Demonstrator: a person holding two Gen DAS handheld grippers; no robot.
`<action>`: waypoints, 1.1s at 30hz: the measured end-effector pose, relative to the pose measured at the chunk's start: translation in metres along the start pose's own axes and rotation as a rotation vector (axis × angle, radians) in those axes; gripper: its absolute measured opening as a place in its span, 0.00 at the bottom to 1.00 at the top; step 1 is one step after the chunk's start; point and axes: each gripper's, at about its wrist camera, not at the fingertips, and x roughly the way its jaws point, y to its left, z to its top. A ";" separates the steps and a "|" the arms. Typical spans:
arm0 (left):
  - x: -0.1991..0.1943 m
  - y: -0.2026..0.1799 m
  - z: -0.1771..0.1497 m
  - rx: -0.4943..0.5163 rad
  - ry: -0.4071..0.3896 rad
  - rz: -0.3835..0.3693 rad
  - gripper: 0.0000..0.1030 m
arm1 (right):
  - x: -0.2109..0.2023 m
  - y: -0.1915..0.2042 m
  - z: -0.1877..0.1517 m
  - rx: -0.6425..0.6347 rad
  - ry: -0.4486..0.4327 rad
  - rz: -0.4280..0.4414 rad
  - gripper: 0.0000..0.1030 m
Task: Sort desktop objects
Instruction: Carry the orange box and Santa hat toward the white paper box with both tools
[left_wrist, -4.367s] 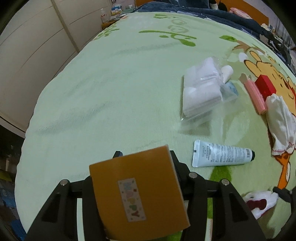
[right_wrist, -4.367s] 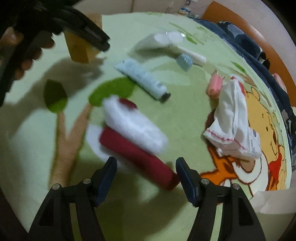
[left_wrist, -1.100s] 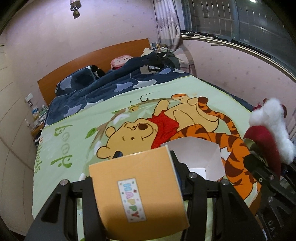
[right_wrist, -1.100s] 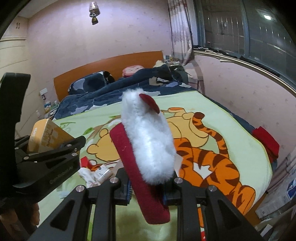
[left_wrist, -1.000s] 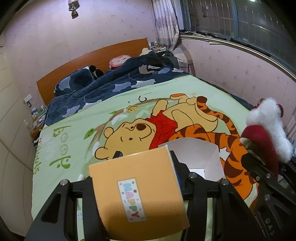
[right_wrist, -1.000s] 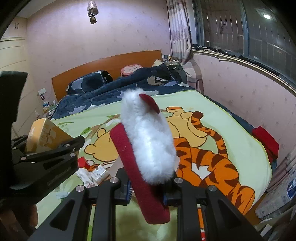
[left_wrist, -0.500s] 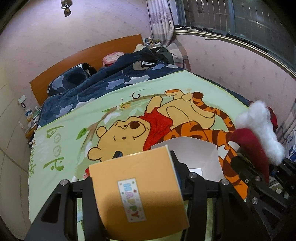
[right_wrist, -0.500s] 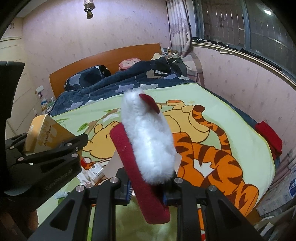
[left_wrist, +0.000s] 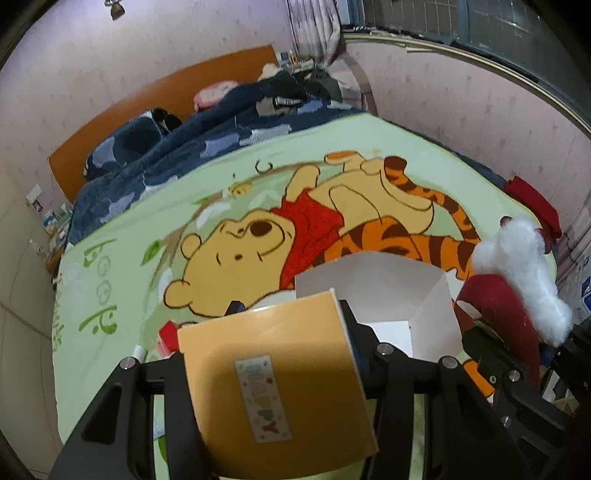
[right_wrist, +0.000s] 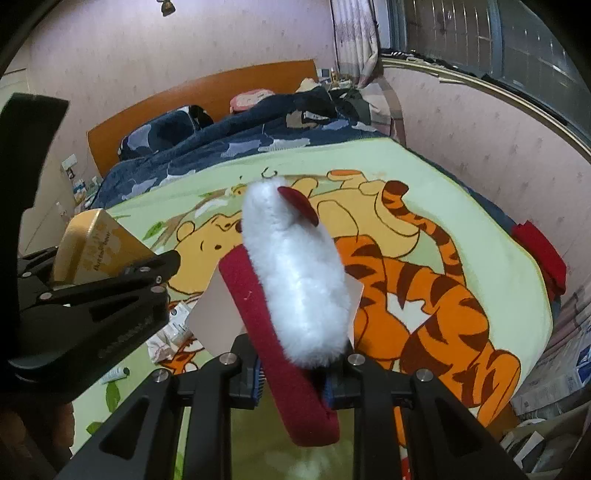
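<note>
My left gripper (left_wrist: 284, 325) is shut on an orange box with a "HAPPY" sticker (left_wrist: 273, 391), held in the air above the bed. Just beyond it stands an open white box (left_wrist: 391, 291) on the cartoon blanket. My right gripper (right_wrist: 291, 384) is shut on a red and white plush Santa hat (right_wrist: 295, 288), which hides most of the white box (right_wrist: 218, 317) behind it. In the left wrist view the hat (left_wrist: 517, 280) and right gripper sit at the right edge. In the right wrist view the orange box (right_wrist: 92, 247) appears at the left.
A light green cartoon blanket (left_wrist: 122, 295) covers the bed. Small items lie on it left of the white box: a red block (left_wrist: 168, 334), a white cloth (right_wrist: 162, 343) and a tube (right_wrist: 114, 374). A dark blue quilt (left_wrist: 207, 140) lies by the headboard. Cardboard boxes (right_wrist: 561, 373) stand at the right.
Both grippers have sunk toward the bed with their loads still held. The white box and blanket now look larger and closer in both views.
</note>
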 end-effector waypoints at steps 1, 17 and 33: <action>0.004 0.000 0.000 -0.002 0.013 -0.008 0.48 | 0.002 0.000 0.000 0.000 0.005 0.002 0.23; 0.040 -0.010 0.009 0.033 0.096 0.002 0.48 | 0.030 -0.002 0.004 -0.013 0.059 -0.003 0.23; 0.078 -0.030 0.018 0.074 0.174 -0.040 0.50 | 0.070 -0.001 0.008 -0.050 0.159 0.000 0.23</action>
